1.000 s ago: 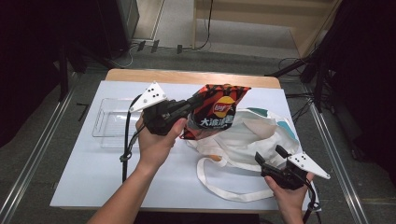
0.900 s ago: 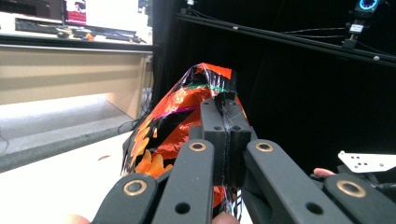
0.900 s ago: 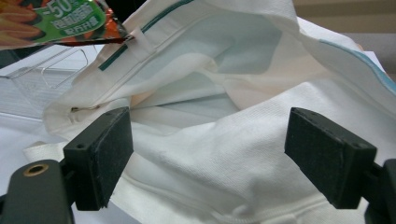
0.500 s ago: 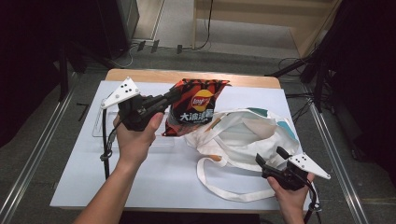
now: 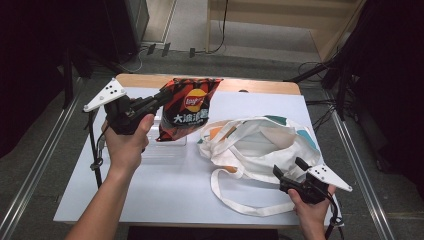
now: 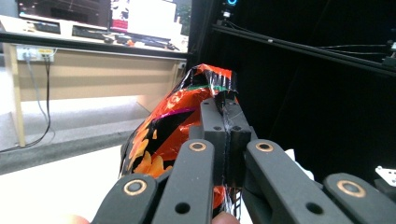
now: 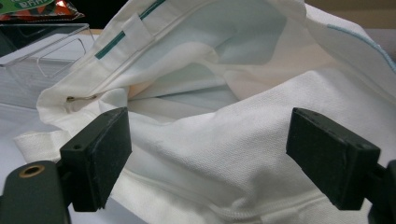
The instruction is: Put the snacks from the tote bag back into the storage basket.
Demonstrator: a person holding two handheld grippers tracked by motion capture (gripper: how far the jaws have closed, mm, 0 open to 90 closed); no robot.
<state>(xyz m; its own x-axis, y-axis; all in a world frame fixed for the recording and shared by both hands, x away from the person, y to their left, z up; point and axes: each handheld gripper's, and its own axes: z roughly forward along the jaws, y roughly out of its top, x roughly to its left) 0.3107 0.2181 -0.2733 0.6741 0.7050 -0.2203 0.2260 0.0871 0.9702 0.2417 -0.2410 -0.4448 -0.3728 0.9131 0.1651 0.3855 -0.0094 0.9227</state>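
**Chip bag out of the tote, not yet set down**

The chip bag hangs from my left gripper, whose jaws are squeezed tight on the crimped top edge of the foil; in the left gripper view the seam is pinched flat between the two pads with no gap left. The bag's body dangles below and ahead of those jaws, clear of the worktop, over the clear plastic tray that sits under it.

Beyond the bag, off to the side of my left jaws, lies the white tote bag, slumped on the worktop with its mouth gaping and its long strap looped toward me. My right gripper rests at the tote's near edge. Its jaws stand wide apart and hold nothing; in the right gripper view the cloth lies between and just ahead of the pads without being pressed.

As I judge it, getting the chips clear of the tote is done. What's left is lowering the bag into the tray and letting go.
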